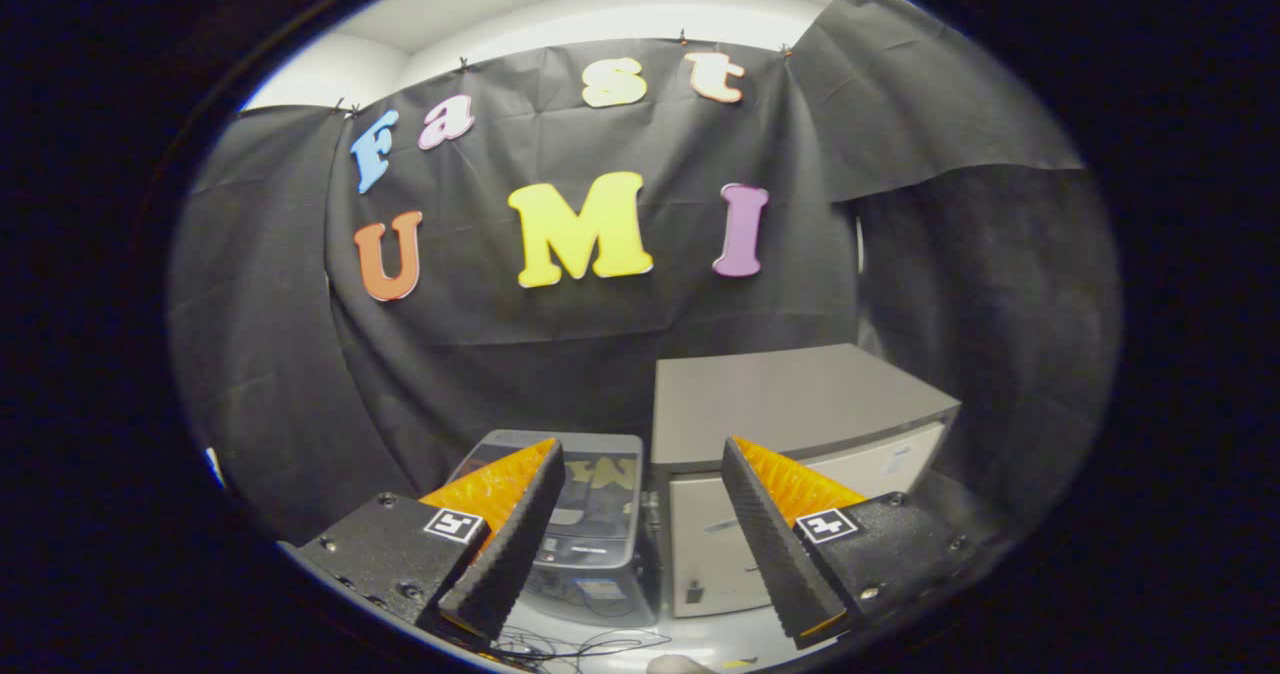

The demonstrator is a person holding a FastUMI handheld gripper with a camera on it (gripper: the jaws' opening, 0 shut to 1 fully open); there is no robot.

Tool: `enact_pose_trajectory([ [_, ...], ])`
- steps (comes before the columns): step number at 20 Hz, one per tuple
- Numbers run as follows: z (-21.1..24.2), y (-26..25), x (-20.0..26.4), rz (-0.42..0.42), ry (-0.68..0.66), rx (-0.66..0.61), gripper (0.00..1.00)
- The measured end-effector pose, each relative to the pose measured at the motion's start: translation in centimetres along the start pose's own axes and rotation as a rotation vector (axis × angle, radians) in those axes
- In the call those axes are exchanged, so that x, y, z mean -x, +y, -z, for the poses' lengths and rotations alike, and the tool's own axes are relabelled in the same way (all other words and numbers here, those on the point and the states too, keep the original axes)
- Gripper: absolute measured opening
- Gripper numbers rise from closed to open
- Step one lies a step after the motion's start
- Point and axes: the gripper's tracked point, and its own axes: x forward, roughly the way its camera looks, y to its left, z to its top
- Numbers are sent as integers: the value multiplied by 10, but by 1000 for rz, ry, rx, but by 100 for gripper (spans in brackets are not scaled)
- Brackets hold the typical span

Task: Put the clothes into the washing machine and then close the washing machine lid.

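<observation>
Between my two fingers nothing is held: the hand-held gripper (640, 554) is spread wide and raised, with open air between its fingers. Just below and ahead of them, loose dark cables (580, 644) lie on the pale worktop (700, 639), and a small rounded pale thing sits at the near rim, too cut off to name. Beyond the left finger stands what I take for the small washing machine (590, 524), a grey top-loader whose dark glossy lid (600, 484) lies flat and down over the tub, so the closed state the task asks for is what I see. Whether the clothes are inside I cannot tell, since the lid throws back reflections and hides the drum. Just beside it, beyond the right finger, stands a larger grey cabinet (790, 454) with a flat top and a pale front door, also shut. Behind both hangs the black cloth wall (260, 354) of the booth. I judge the scene fits two stages alike: the laundry already shut in with the lid down over it, or a closed machine with the laundry somewhere off to the side.
</observation>
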Motion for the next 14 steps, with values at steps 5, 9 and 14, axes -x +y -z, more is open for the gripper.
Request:
enact_pose_trajectory([
  [5,5,-33,13,77,-10,-42,99],
  [9,14,-46,25,87,13,-74,99],
  [14,22,-60,34,78,14,-47,99],
])
